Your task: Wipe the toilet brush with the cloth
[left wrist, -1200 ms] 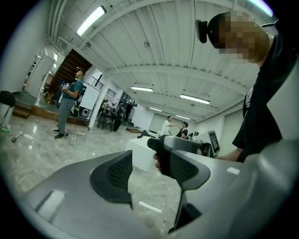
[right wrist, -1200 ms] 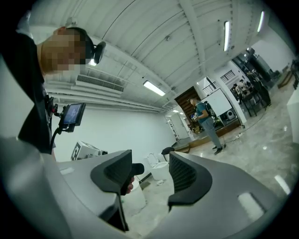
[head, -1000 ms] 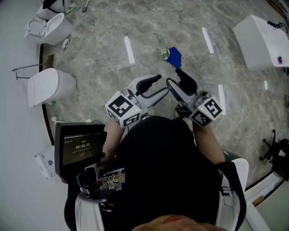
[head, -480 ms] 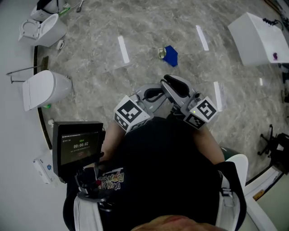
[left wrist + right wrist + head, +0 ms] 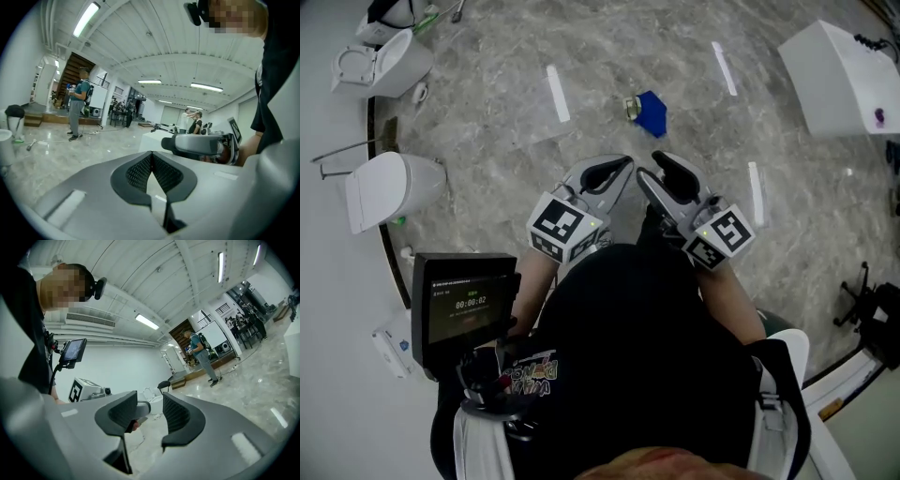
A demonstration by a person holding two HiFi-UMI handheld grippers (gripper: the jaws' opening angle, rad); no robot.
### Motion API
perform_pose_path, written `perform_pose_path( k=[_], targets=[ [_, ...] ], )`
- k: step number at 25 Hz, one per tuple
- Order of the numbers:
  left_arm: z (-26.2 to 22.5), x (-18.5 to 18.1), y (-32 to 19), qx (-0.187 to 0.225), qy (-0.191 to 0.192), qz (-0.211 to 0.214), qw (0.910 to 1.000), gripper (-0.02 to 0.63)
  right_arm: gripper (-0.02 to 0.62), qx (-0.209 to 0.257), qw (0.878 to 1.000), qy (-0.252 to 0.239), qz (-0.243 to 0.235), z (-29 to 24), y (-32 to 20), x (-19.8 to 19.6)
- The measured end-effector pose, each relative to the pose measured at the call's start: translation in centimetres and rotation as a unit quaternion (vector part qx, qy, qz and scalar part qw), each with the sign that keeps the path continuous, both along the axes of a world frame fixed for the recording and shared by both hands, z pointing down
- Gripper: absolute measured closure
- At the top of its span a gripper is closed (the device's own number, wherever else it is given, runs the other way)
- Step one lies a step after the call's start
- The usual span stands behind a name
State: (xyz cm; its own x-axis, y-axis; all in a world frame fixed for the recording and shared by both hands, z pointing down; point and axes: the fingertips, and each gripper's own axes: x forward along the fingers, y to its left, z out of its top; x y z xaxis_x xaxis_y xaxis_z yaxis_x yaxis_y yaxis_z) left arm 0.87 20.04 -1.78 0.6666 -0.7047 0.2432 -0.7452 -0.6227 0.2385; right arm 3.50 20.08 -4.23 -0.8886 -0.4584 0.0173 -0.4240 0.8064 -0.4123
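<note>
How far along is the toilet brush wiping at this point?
Done: nothing visible. The blue cloth lies on the floor, ahead of both grippers, untouched. In hand: nothing. The left gripper is shut and empty; the right gripper has just been opening its jaws, with nothing between them. Left: fetching the cloth and all the wiping.

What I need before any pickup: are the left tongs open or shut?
Shut. In the left gripper view the left tongs have their pads meeting at the tips, with nothing between them.
</note>
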Motion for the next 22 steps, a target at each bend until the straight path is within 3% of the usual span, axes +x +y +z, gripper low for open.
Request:
perform_pose_path(
  k=[4,10,17,22],
  targets=[
    [2.3,1.0,-9.9,-0.015,-0.007,-0.061,0.9980,0.589,0.417,-0.019,1.000,0.005,-0.009,2.8,-9.8,4.0],
    [5.6,1.5,-19.1,-0.051,-0.027,-0.108,0.9925,0.578,0.393,-0.030,0.998,0.032,-0.047,5.8,-19.1,6.8],
    [9.9,0.3,-25.5,-0.080,-0.048,-0.169,0.9811,0.504,0.383,-0.050,0.994,0.068,-0.065,11.9,-26.7,8.9],
    [14.0,-0.1,-25.9,-0.106,-0.070,-0.168,0.9776,0.480,0.380,-0.078,0.992,0.086,-0.058,15.8,-27.6,8.5]
  ],
)
